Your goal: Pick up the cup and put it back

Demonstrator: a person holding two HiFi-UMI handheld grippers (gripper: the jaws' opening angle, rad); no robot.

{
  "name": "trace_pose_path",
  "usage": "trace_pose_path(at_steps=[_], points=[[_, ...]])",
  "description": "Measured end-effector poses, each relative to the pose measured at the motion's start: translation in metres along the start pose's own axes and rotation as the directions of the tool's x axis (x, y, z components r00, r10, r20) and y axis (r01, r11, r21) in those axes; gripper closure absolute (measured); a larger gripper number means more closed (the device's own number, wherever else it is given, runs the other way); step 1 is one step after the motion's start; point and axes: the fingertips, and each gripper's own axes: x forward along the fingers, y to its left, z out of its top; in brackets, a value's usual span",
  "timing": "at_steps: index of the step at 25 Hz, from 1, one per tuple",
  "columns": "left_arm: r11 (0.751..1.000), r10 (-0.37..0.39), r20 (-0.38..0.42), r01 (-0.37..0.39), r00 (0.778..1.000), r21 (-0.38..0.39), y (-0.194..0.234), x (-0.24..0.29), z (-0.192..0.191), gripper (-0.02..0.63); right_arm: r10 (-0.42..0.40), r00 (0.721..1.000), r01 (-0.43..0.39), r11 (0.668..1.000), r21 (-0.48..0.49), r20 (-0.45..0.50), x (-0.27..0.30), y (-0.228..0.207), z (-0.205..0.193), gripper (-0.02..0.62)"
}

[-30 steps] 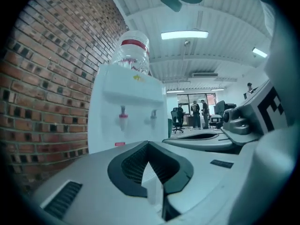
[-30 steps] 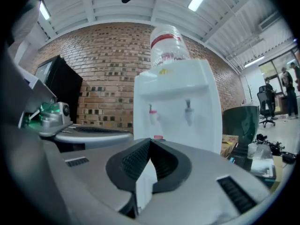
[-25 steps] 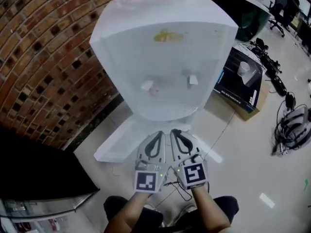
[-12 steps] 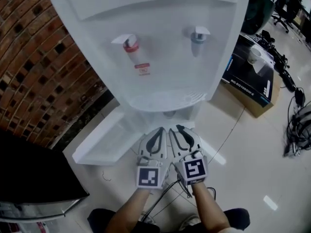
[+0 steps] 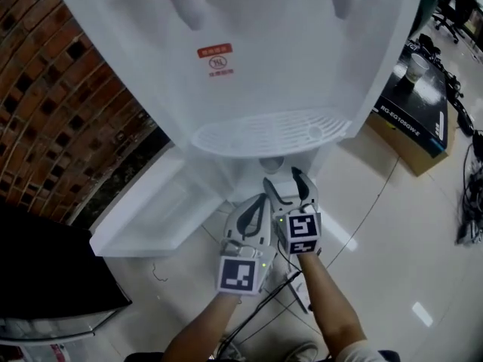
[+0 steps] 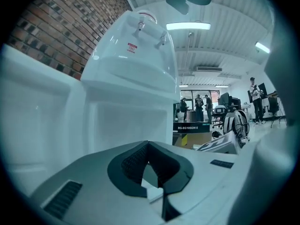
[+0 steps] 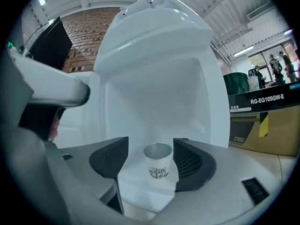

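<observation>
A small white cup (image 7: 159,164) with a dark print stands upright on the white shelf inside the lower compartment of the water dispenser (image 5: 287,66). In the head view the cup (image 5: 272,164) shows just below the drip tray (image 5: 264,133). My right gripper (image 7: 151,145) reaches into the compartment, and its jaws are opening with the cup between them; a gap shows on the cup's left side. In the head view the right gripper (image 5: 281,178) is ahead of the left gripper (image 5: 259,200). The left gripper (image 6: 149,146) hangs back, shut and empty.
The dispenser's lower door (image 5: 151,217) hangs open to the left. A brick wall (image 5: 68,89) runs along the left, with a black cabinet (image 5: 45,277) at the lower left. A cardboard box (image 5: 415,119) with a paper cup (image 5: 416,66) on it stands to the right.
The view has dropped closer to the dispenser's lower part. My right gripper has gone forward past the left one, and its jaws have spread apart. The left gripper stays shut.
</observation>
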Motion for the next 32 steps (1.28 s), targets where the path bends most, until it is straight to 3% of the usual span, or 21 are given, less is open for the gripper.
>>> trace_pose_path(at_steps=[2,9,15,16,24,32], points=[[1.0,0.002,-0.014,-0.003,1.0,-0.011,0.003,0.006,-0.011,0.615,-0.01,1.0,0.01,1.0,-0.021,-0.006,0.018,-0.004,-0.012,0.259],[0.999,0.03,-0.046,-0.031,0.998,-0.016,0.02,0.011,-0.036,0.614,-0.025,0.997,0.027,0.999,0.019,-0.071,0.068,-0.023,-0.055,0.244],[0.999,0.036,-0.043,-0.036,0.998,-0.009,0.03,0.01,-0.039,0.614,-0.001,0.994,-0.002,1.0,-0.03,-0.107,0.088,-0.018,-0.069,0.244],[0.999,0.036,-0.045,-0.036,0.998,-0.01,0.031,0.009,-0.04,0.615,-0.006,0.995,0.003,0.999,-0.038,-0.103,0.089,-0.018,-0.068,0.269],[0.997,0.069,-0.044,-0.07,0.997,-0.04,0.04,0.004,-0.036,0.615,-0.011,0.999,0.008,0.998,-0.062,-0.044,0.061,-0.004,-0.034,0.282],[0.994,0.105,-0.031,-0.106,0.994,-0.038,0.041,-0.012,0.0,0.615,-0.013,0.999,0.014,1.0,-0.017,0.051,-0.027,0.029,0.042,0.284]])
